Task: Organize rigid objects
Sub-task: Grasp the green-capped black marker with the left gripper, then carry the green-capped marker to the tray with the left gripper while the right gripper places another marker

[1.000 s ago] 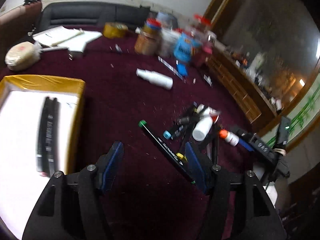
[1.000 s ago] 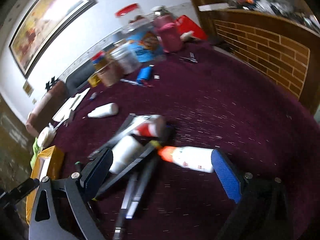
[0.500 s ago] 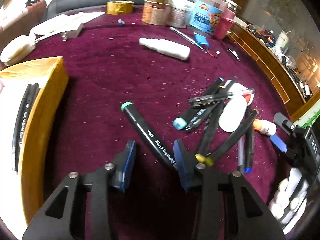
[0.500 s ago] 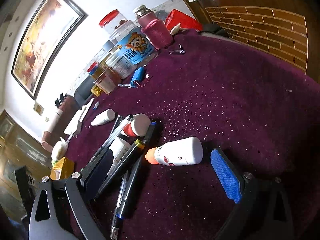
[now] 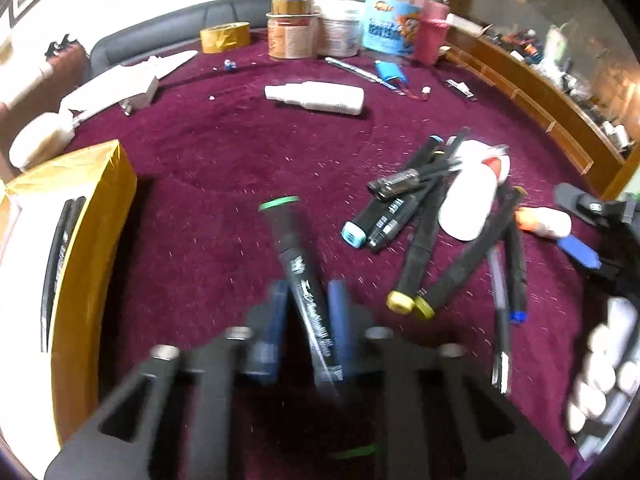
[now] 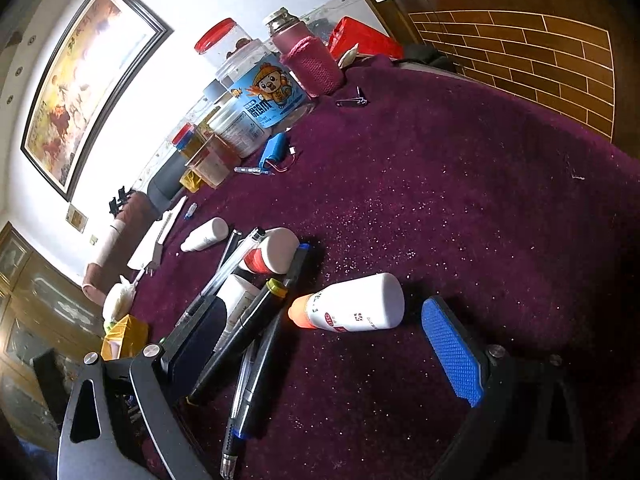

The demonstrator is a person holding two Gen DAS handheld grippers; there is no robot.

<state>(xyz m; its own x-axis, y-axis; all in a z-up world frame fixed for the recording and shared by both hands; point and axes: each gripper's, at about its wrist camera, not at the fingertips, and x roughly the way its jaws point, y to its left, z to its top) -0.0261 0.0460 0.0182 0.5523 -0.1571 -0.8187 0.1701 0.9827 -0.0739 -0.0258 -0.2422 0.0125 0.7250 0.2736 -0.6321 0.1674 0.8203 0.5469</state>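
Maroon cloth (image 5: 224,168): only left view shows green-capped marker (image 5: 296,256) gripped.

White wall, framed painting (image 6: 86,80), dark sofa (image 5: 160,36), maroon tablecloth (image 6: 460,184), brick-pattern wood panel (image 6: 540,52).

The left tongs (image 5: 308,312) look smeared and fuzzy, so it is hard to see if their pads press on the green-capped marker (image 5: 298,268). The marker's near end is lost in the blur. The gold box (image 5: 86,248) is cut off by the left edge. The white round things (image 5: 604,364) at the right edge are too fuzzy to name. In the right wrist view, the left finger of the right tongs (image 6: 320,344) hides part of a white bottle (image 6: 236,300).
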